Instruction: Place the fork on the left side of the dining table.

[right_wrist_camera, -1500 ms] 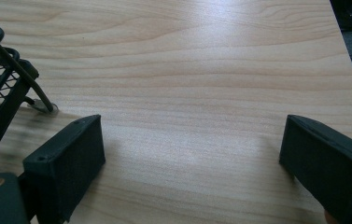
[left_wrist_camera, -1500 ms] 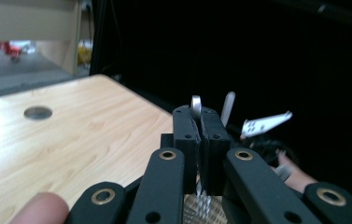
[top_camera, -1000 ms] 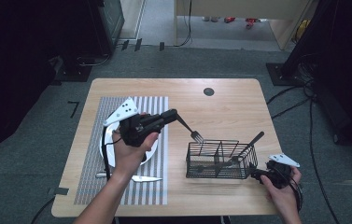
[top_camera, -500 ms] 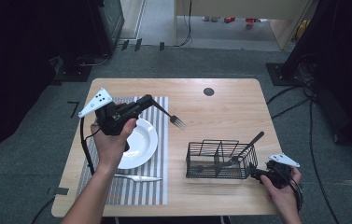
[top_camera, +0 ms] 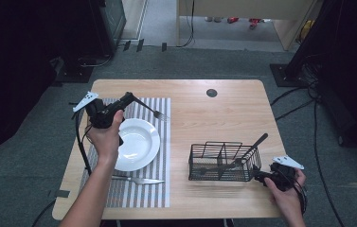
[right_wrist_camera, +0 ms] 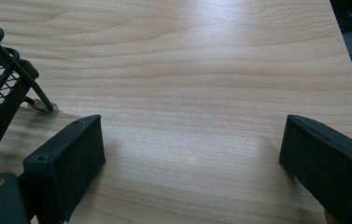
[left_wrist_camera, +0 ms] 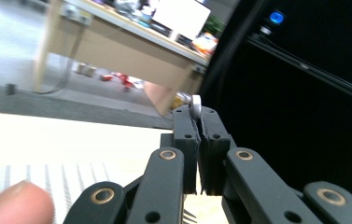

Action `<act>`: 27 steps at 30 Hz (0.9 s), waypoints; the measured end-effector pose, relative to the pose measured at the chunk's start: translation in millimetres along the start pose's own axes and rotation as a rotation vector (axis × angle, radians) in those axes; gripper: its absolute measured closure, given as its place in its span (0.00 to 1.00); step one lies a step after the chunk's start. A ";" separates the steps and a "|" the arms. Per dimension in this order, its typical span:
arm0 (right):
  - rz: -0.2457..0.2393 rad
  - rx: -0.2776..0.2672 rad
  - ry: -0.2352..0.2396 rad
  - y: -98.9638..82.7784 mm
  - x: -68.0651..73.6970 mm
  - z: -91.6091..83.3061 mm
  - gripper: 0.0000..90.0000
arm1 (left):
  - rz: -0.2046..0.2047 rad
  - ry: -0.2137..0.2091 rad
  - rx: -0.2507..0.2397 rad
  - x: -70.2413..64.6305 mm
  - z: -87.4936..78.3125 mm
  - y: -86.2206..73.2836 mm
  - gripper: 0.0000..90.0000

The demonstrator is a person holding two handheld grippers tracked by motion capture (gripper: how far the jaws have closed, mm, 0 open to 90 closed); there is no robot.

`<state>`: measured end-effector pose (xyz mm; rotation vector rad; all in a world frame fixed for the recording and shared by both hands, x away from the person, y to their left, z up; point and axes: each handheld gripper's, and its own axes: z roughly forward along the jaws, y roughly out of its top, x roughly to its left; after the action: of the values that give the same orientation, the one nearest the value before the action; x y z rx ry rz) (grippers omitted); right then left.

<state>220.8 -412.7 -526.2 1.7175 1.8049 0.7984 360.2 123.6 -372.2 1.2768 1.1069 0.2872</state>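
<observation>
Wooden table [top_camera: 223, 113] | left gripper [top_camera: 129, 98] clamps fork [top_camera: 155, 111] above striped mat [top_camera: 159, 142], frame left, unplaced | right gripper [top_camera: 257, 176] jaws wide, empty | knife [top_camera: 138, 179] laid below plate [top_camera: 140, 142]

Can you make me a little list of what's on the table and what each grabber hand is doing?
table: wooden table with a round dark spot near the far edge
mat: striped placemat on the left side
plate: white plate on the mat
knife: knife on the mat, on the near side of the plate
basket: black wire caddy on the right, one utensil leaning in it
left gripper: shut on a fork, held above the mat
right gripper: open, low over the table beside the caddy
</observation>
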 end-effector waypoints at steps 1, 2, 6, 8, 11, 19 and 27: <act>0.000 0.000 0.000 0.0 0.0 0.0 0.07 | -0.008 0.016 0.000 5.0 1.5 -1.4 0.99; 0.000 0.000 0.000 0.0 0.0 0.0 0.07 | -0.022 0.026 -0.001 9.8 3.3 -2.9 0.99; 0.000 0.000 0.000 0.0 0.0 0.0 0.07 | -0.092 0.051 0.005 30.4 9.3 -8.2 0.99; 0.000 0.000 0.000 0.0 0.0 0.0 0.07 | -0.133 0.056 0.000 40.6 11.8 -10.8 0.99; 0.000 0.000 0.000 0.0 0.0 0.0 0.07 | -0.175 0.074 -0.037 53.3 15.1 -14.7 0.99; 0.000 0.000 0.000 0.0 0.0 0.0 0.07 | -0.300 0.140 -0.053 81.6 28.6 -26.0 0.99; -0.001 0.000 0.001 0.0 0.0 0.0 0.07 | -0.370 0.244 -0.152 106.1 37.2 -41.5 0.97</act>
<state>220.8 -412.7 -526.2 1.7166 1.8055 0.7989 425.5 162.8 -464.7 0.8970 1.4753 0.2457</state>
